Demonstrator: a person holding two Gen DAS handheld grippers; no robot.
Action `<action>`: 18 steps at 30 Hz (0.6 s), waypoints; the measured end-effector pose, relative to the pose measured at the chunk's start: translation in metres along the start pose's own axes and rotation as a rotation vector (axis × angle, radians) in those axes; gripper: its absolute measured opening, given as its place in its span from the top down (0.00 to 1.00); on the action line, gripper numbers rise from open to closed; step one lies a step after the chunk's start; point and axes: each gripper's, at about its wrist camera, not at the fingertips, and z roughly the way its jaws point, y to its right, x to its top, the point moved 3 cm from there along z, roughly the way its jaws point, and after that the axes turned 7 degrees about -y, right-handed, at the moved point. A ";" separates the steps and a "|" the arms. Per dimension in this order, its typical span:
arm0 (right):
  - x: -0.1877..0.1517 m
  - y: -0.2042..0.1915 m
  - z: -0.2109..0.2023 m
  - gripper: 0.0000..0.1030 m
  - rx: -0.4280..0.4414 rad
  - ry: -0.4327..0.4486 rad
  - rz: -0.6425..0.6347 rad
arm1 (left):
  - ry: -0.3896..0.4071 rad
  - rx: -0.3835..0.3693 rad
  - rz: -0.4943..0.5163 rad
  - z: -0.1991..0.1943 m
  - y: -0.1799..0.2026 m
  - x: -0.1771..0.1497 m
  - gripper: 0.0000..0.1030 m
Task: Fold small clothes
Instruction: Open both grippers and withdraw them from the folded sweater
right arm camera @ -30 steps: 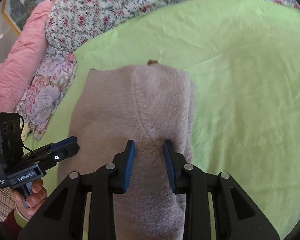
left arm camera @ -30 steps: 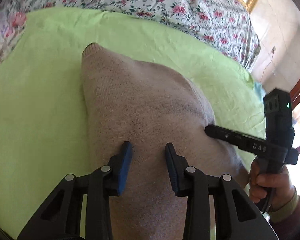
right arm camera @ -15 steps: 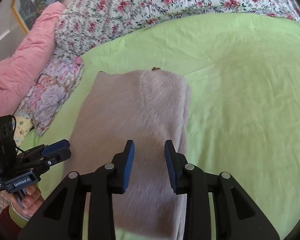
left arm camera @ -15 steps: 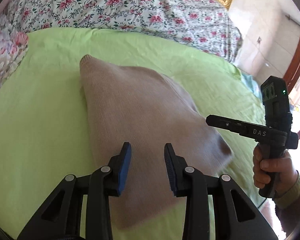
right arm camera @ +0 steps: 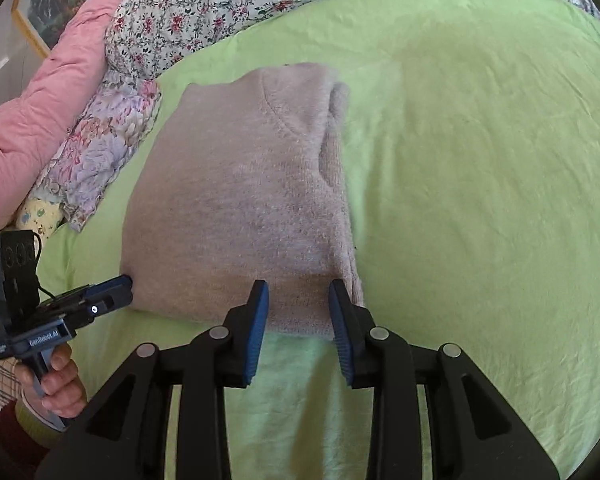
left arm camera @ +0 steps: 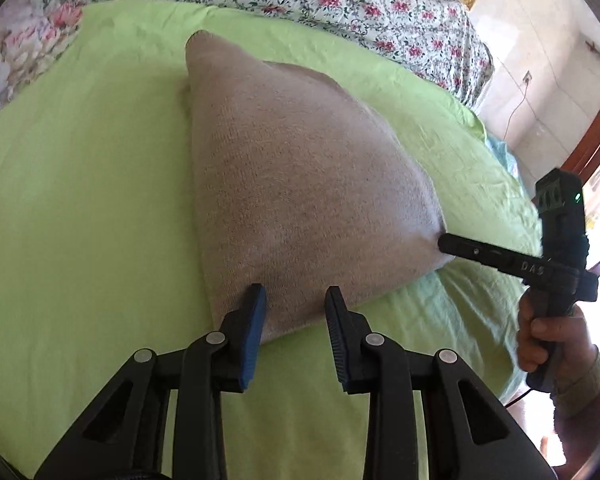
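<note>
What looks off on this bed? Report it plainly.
Only the beige sweater: on its right side in the right wrist view an inner folded layer bulges out, so that edge is not flush. Nothing spilled or damaged on the green sheet.

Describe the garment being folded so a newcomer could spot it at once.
On the bed, find the lime-green sheet. On it lies a folded sweater. It is the only beige, fuzzy knit; the bedding beside it is floral or pink.

Both wrist views look steeply down, close, sharing the sweater (left arm camera: 300, 184) on the sheet (right arm camera: 480, 160)
</note>
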 end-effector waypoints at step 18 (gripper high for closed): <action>-0.034 -0.022 -0.038 0.55 -0.008 0.033 -0.004 | -0.005 0.012 -0.075 -0.022 0.003 -0.030 0.55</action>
